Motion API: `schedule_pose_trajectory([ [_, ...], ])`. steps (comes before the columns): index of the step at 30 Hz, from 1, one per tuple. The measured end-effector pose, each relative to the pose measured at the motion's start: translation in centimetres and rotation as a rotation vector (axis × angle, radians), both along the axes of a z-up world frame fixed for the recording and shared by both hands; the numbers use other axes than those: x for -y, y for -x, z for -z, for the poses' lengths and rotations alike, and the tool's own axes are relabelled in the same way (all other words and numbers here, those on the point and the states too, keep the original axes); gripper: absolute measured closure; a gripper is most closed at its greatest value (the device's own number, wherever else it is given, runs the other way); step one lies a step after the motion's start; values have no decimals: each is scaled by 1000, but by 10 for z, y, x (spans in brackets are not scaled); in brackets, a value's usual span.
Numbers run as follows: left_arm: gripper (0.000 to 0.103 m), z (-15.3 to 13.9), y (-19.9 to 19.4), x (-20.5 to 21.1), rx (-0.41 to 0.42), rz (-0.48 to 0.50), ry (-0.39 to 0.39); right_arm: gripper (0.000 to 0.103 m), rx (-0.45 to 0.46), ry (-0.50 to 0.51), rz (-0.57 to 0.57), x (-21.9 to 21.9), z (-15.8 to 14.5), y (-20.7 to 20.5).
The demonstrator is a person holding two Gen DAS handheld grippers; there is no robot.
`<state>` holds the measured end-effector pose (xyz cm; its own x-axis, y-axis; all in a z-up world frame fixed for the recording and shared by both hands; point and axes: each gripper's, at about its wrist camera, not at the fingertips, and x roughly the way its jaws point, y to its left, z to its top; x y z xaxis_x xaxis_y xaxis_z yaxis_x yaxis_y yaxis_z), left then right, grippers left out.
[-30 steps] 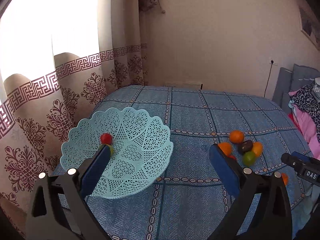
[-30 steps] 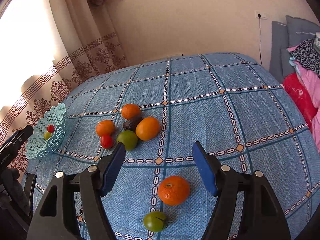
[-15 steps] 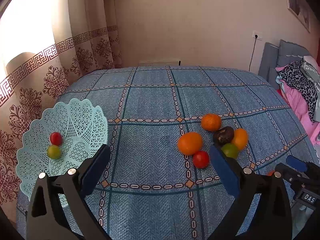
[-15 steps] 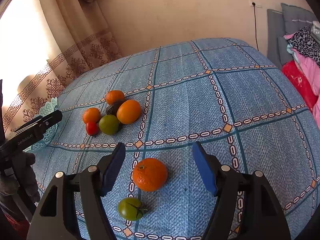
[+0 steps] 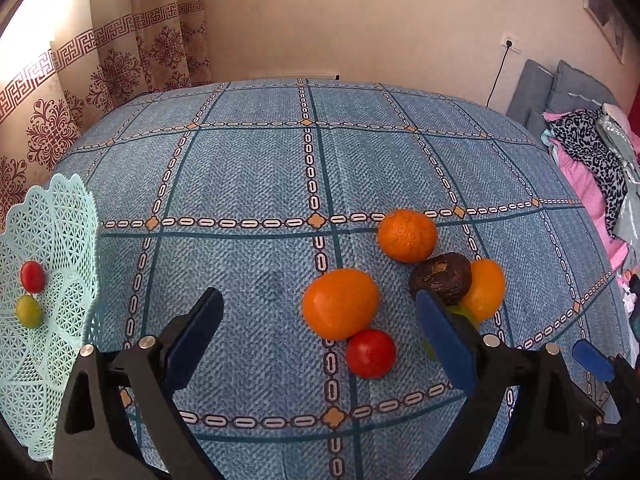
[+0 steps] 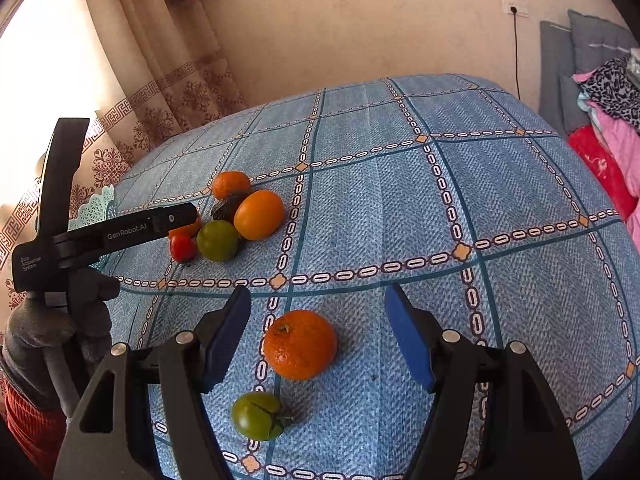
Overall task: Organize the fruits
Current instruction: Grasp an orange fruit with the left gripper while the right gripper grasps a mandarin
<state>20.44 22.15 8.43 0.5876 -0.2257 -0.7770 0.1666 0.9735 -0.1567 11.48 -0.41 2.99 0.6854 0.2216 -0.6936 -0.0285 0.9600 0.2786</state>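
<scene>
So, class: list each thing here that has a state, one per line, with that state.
left claw: open, empty
right claw: open, empty, orange between its fingers
basket: holds two small fruits
orange: on the bed, not gripped
green tomato: skin split
dark fruit: wrinkled

Beige patterned curtain [image 5: 120,60] hangs at left. White wall socket [image 6: 513,5] with black cable. Pink and leopard-print clothes pile [image 5: 596,176] at right.

A basket [image 5: 52,240] sat at the left edge of the bed [image 5: 248,168] with two small fruits [image 5: 30,294] in it. To its right, a cluster of fruits [image 5: 400,280] lay touching. Nearer, a tangerine [image 6: 300,344] lay just behind a tomato [image 6: 258,416].
</scene>
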Motion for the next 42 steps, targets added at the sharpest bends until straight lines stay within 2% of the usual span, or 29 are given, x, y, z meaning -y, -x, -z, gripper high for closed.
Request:
schedule_pose_trajectory([
  [2,20,5,-5,1,-19,3,11,34,0,3,-2,-1,1,0],
  [6,26,15,-10,0,-44,3,36,34,-4,4,-5,-2,4,-1],
  [9,31,19,-10,-1,-24,1,26,34,-6,8,-8,-4,5,-2],
  [16,60,18,-8,-4,8,38,46,34,-8,20,-12,-7,7,-4],
  [25,61,11,11,-1,41,40,14,34,-9,25,-11,-6,9,-3],
  [30,61,1,20,-2,67,22,7,34,-13,78,-17,-16,13,-3],
  [31,61,-1,21,-4,75,18,6,36,-12,91,-21,-17,13,-3],
  [34,61,-8,26,-6,97,6,4,55,-23,127,-37,-24,15,-2],
  [37,61,-13,28,-8,113,-1,0,64,-25,128,-59,-27,16,-1],
  [42,61,-19,31,-10,119,0,5,64,-5,158,-67,-32,14,3],
])
